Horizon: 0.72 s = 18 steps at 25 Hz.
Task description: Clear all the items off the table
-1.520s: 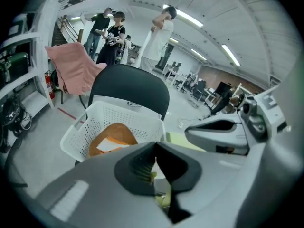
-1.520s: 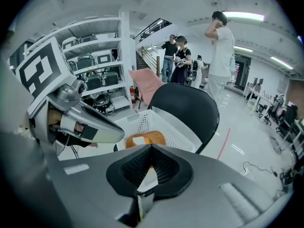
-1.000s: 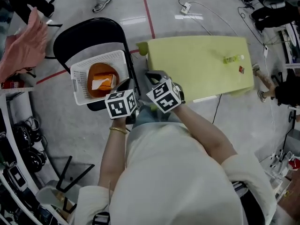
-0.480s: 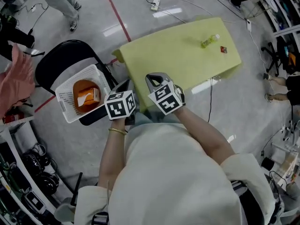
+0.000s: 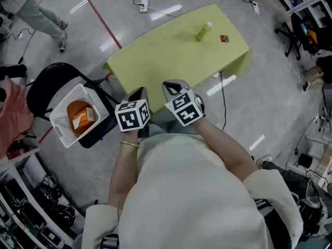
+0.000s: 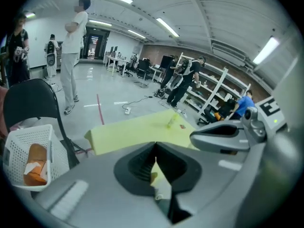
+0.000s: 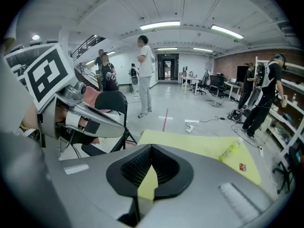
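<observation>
Now: left gripper, right gripper closed, empty; small red item near bottle unidentifiable.

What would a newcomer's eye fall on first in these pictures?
The yellow-green table lies in the upper middle of the head view, with a small bottle and a small red item at its far end. At the left, a white basket on a black chair holds an orange item.

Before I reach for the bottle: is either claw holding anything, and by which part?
Nothing. The left claw and right claw are both shut and empty.
</observation>
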Motion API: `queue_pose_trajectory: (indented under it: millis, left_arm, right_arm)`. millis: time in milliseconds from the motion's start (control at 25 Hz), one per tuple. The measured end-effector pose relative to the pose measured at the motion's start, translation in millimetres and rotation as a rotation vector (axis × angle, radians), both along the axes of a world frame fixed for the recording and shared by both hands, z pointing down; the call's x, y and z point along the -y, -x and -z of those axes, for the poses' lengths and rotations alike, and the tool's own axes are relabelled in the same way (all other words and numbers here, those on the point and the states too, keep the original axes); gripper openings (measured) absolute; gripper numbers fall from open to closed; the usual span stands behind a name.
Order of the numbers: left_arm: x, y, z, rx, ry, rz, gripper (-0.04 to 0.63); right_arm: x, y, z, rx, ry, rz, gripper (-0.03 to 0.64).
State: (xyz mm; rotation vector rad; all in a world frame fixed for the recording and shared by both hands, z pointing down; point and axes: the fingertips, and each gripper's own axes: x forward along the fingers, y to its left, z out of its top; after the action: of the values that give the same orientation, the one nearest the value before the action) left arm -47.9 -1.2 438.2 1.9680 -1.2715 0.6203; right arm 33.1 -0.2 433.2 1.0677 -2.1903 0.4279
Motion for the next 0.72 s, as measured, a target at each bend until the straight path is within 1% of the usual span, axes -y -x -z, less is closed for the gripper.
queue_pose_trajectory:
  millis: [200, 360, 520, 720]
  left_arm:
    - [-8.7, -58.1, -7.8, 0.004, 0.000, -0.041, 0.009]
    - [-11.7, -105.8, -10.8, -0.004, -0.004, -0.070, 0.009]
    - [-14.0, -149.1, -11.6, -0.005, -0.010, -0.122, 0.009]
    - [-12.2, -195.6, -9.4, 0.003, -0.011, -0.193, 0.009]
  right_arm:
    - [-11.5, -69.7, -2.7, 0.002, -0.019, -0.070, -0.002]
    - [-21.5, -129.2, -3.7, 0.007, -0.028, -0.145, -0.002]
    - [-35.4, -182.1, -1.2, -0.005, -0.022, -0.234, -0.002]
    - [-47.0, -237.9, -0.2, 0.004, -0.020, -0.347, -0.002]
